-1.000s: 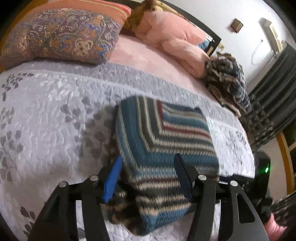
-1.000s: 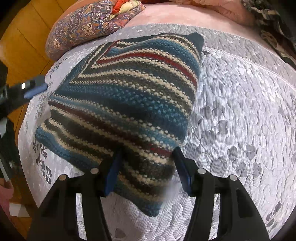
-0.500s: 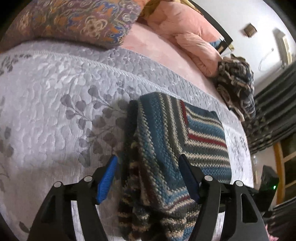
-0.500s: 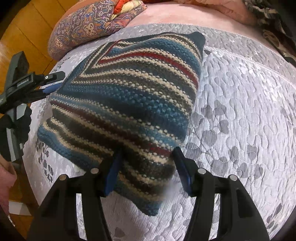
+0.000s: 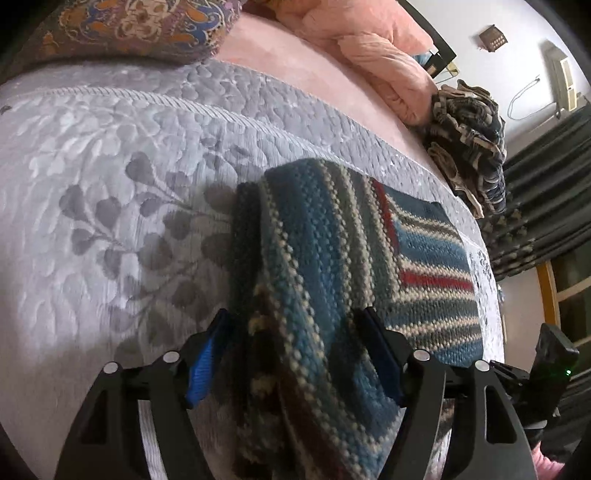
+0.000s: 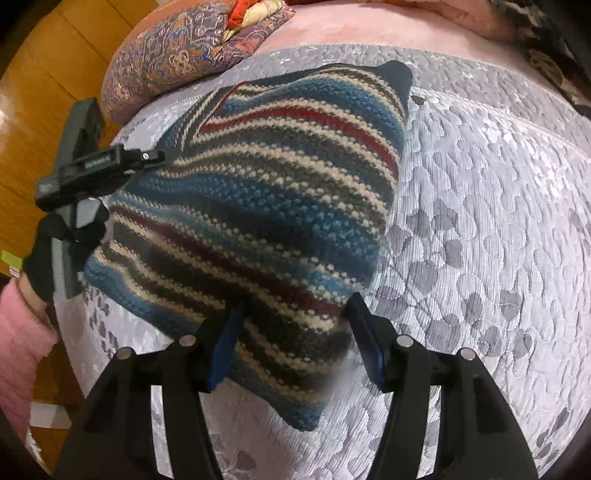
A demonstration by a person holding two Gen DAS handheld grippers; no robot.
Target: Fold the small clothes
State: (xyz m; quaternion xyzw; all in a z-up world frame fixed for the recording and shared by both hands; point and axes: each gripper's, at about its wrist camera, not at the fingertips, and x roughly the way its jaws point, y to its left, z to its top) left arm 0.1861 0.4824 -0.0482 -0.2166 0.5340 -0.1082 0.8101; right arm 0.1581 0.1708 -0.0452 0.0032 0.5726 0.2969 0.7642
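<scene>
Left gripper (image 5: 291,354): its fingers (image 5: 201,373) are standing spread, straddling the thick folded edge of the striped knit garment (image 5: 332,266); whether the pads are biting the wool cannot be told.

Striped knit garment: it is lying folded into a compact rectangle on the grey quilted bedspread (image 5: 92,184), near the bed's close edge, with several layers stacked at its left side.

Right gripper (image 6: 295,347): its fingers (image 6: 369,354) are also spread, bracketing the near corner of the same garment; contact is unclear here too.

Step in hand: judging by the neat stack, the folding itself is looking finished, and the two grippers are closing in on opposite ends.

Next move: it is calling for both pairs of fingers to pinch through all layers together, then lift level, or the bundle may be sagging open.

Surroundings: a patterned pillow (image 5: 129,26), a pink blanket (image 5: 369,48) and another knit pile (image 5: 469,136) are lying beyond.

Writing: small embossed lettering is showing on the left gripper's body in the right wrist view, too blurred to read; no brand is legible.
</scene>
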